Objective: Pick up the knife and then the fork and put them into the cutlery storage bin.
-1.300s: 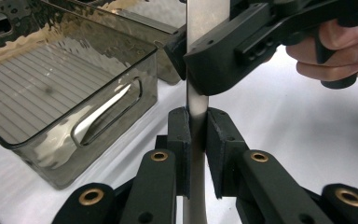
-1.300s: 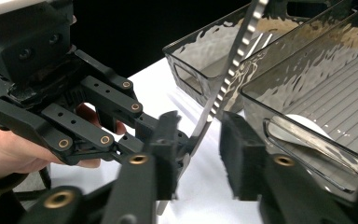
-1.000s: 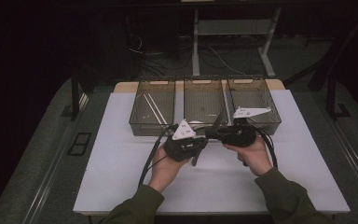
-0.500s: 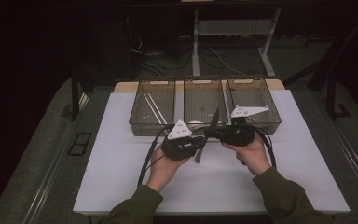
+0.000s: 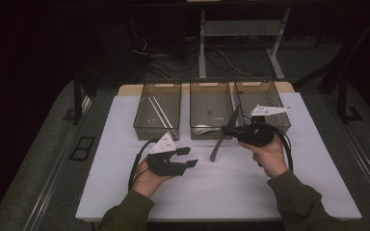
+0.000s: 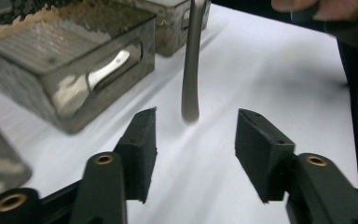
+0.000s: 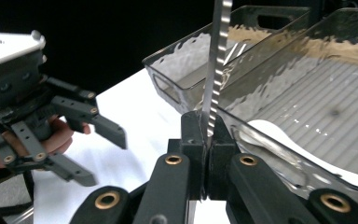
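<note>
A table knife [image 5: 220,141] with a serrated blade [image 7: 216,56] stands steeply above the white mat, handle end low. My right gripper [image 5: 225,130] is shut on the blade, its jaws [image 7: 208,135] clamped around the toothed edge. My left gripper [image 5: 187,157] sits lower and to the left, apart from the knife. Its jaws have just been opening and nothing is between them. In the left gripper view the grey knife handle [image 6: 191,70] hangs ahead of the open left gripper [image 6: 196,149]. The right gripper view also shows the left gripper [image 7: 101,157] off to the left.
Three clear bins stand in a row at the back of the mat [image 5: 231,187]: left bin [image 5: 156,132] with thin sticks, middle bin [image 5: 191,108] with a white spoon [image 6: 98,74], right bin [image 5: 255,83]. Dark floor and table legs lie beyond.
The left gripper has let go of the knife, opened, and drawn back left and toward the person. The right gripper has stayed put with the knife.
</note>
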A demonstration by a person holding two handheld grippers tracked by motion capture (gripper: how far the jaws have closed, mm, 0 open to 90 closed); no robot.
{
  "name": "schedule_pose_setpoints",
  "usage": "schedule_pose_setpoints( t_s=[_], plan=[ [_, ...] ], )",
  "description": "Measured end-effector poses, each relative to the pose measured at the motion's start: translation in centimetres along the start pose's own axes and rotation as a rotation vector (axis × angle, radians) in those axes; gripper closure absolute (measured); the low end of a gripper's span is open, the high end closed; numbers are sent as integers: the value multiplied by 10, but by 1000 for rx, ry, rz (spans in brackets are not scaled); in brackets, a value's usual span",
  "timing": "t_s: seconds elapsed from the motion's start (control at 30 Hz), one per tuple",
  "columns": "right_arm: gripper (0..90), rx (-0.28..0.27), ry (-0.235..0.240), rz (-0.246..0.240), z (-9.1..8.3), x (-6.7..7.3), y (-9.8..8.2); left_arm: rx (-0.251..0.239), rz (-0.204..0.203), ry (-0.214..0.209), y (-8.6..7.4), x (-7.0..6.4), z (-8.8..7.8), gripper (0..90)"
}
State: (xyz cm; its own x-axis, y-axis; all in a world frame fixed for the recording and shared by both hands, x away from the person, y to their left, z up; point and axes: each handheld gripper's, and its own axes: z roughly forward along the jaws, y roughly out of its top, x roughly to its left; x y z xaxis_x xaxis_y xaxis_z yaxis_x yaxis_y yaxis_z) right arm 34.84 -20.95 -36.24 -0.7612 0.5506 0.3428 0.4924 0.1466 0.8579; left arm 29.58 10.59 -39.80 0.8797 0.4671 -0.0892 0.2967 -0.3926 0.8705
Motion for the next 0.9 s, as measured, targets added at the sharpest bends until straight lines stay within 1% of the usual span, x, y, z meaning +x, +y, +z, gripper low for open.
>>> schedule_pose_setpoints(
  t_s=[0.1, 0.17, 0.23, 0.3, 0.4, 0.47, 0.57, 0.63, 0.7, 0.77, 0.87, 0.9],
  plan=[
    [882, -8, -15, 2, -6, -4, 1, 6, 9, -2, -10, 1, -9, 434],
    [882, -14, -24, 4, -10, -6, 3, 4, 2, -6, -15, 2, -14, 405],
    [882, -25, -39, 4, -15, -9, 5, -3, -16, 1, -20, 4, -19, 372],
    [882, -35, -60, 1, -23, -13, 11, -9, -25, 1, -24, 6, -23, 355],
    [882, -72, -98, 10, -40, -20, 23, -13, -27, 5, -30, 8, -29, 322],
    [882, -100, -122, 15, -53, -27, 32, -15, -32, 14, -34, 10, -33, 294],
    [882, -122, -180, 15, -69, -38, 46, -19, -45, 35, -39, 11, -39, 247],
    [882, -143, -203, 22, -79, -46, 53, -26, -57, 43, -42, 12, -42, 204],
    [882, -159, -227, 32, -87, -53, 58, -23, -68, 47, -45, 13, -44, 186],
    [882, -172, -250, 43, -93, -62, 63, -17, -73, 48, -47, 14, -45, 165],
    [882, -170, -292, 61, -98, -75, 67, -12, -78, 50, -49, 15, -46, 149],
    [882, -172, -299, 70, -99, -79, 68, -11, -77, 52, -48, 15, -46, 147]
  ],
)
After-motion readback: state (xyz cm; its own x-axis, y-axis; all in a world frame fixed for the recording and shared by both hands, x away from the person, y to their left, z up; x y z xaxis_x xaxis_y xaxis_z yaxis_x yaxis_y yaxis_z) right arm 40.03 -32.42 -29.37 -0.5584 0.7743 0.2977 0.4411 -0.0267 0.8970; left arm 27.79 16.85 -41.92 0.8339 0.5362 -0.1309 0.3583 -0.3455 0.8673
